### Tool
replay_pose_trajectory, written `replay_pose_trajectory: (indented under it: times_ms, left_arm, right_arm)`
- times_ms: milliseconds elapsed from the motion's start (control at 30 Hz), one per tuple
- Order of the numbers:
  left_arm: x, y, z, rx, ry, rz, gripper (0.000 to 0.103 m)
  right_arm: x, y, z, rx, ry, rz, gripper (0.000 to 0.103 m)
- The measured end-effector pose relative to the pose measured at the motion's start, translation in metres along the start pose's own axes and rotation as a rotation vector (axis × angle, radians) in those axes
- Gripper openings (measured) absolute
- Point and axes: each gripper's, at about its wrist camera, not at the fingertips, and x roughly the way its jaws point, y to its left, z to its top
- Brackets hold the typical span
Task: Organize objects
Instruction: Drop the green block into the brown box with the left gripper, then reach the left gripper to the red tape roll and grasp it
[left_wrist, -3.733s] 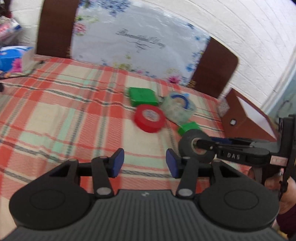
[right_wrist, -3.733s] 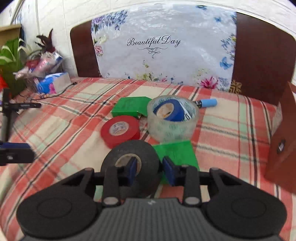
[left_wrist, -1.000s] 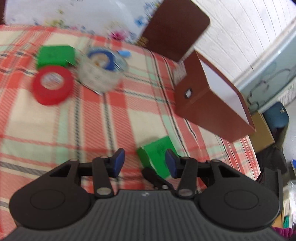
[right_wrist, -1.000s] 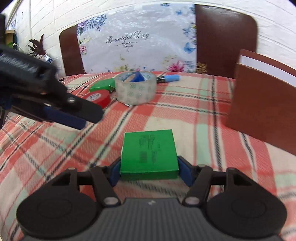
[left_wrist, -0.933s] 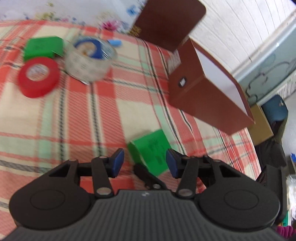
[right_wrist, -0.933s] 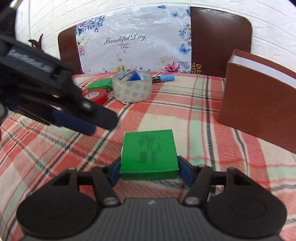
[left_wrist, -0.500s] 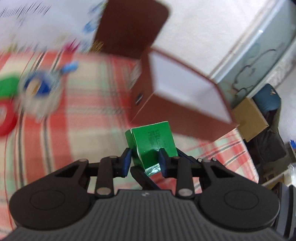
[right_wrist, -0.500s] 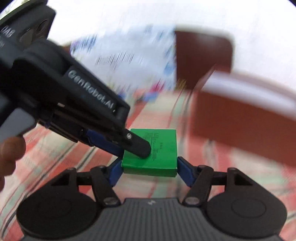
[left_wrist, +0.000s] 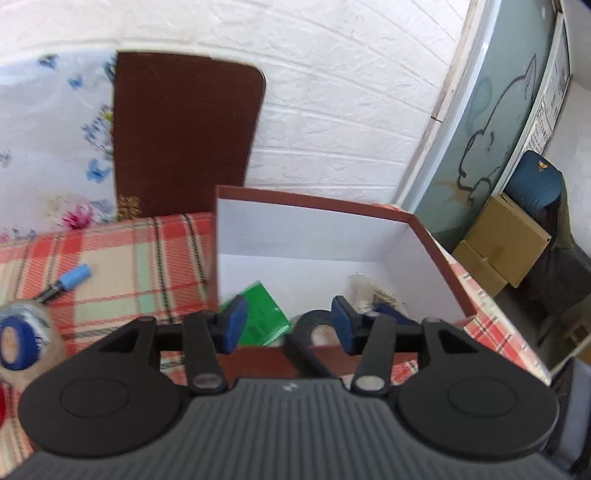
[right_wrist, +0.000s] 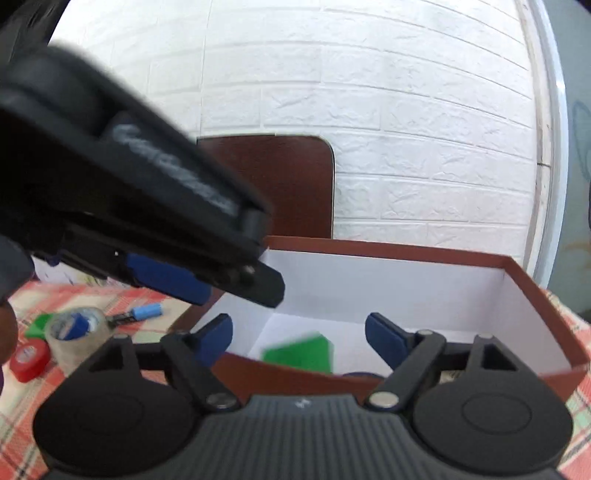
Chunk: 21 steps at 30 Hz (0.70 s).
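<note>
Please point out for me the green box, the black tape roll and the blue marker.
green box (left_wrist: 264, 314): left wrist view, its glossy top face, inside the brown box.
black tape roll (left_wrist: 314, 325): left wrist view, its upper rim.
blue marker (left_wrist: 75, 277): left wrist view, its blue cap.

box (right_wrist: 388, 249) open on top; left claw (right_wrist: 207, 284) crowds its near corner.

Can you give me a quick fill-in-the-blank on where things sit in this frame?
1. The green packet lies inside the brown ____.
2. The roll of tape seen inside the box is ____ in colour.
3. The blue-capped marker lies on the ____ tablecloth.
4. The right gripper has its jaws ____, with nothing between the pads.

Missing words: box; black; plaid; open
</note>
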Motion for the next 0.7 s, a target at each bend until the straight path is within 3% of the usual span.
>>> replay_pose_trajectory:
  times_ms: [100,300,500,700]
  left_arm:
    - [-0.015,0.006,-0.013,0.031,-0.005,0.080,0.053]
    - [-0.030,0.020,-0.038,0.014,0.068,0.212,0.053]
    - [-0.048,0.028,-0.063,-0.019,0.087,0.268,0.053]
    - [-0.062,0.035,-0.083,0.016,0.084,0.351,0.053]
  right_arm:
    - [-0.025,0.003,-0.014,-0.002,-0.038,-0.017,0.084]
    - [-0.050,0.004,-0.030,0.060,0.034,0.017,0.084]
    - [-0.080,-0.001,-0.029,0.134,0.083,0.033,0.085]
    - [-0.086,-0.013,-0.019,0.252,0.126,0.053,0.086]
